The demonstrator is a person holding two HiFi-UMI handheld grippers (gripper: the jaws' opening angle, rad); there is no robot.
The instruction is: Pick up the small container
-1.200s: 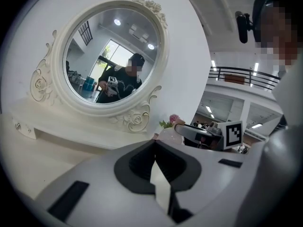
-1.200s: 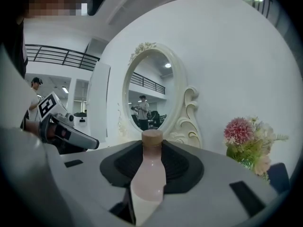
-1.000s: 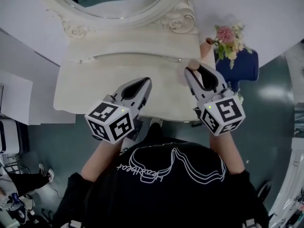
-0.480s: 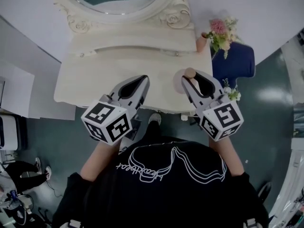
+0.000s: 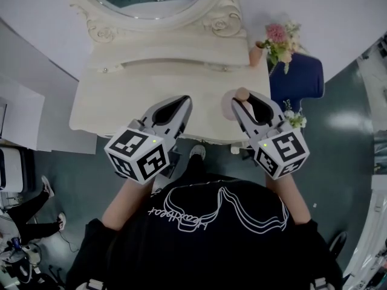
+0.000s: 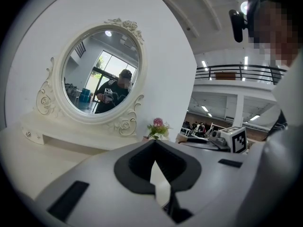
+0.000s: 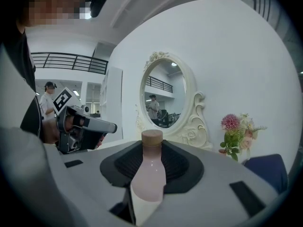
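Where the right gripper reaches over the front right part of the table, its jaws are closed on the bottle, one pad against each side of the pale pink body; the bottle stands upright between them, its tan cap rising just above the jaw tips; its base is hidden behind the jaws, so I cannot tell whether it rests on the table or hangs clear of it. In the head view the cap shows as a small tan dot at the gripper's tip, over a faint round patch on the cream top, near the front edge and the right end; the marker cube sits at the gripper's rear, nearest the person.

The left gripper hovers over the front middle of the table, well apart from the bottle; its jaw tips meet and nothing is between them, with only a thin wedge of tabletop showing through behind the pads.

Both grippers point away from the person toward the mirror, an oval in a carved white frame at the table's back; the glass reflects a person in dark clothes holding a gripper. At the back right corner a small pot holds pink flowers; a blue seat stands just beyond the table's right end.
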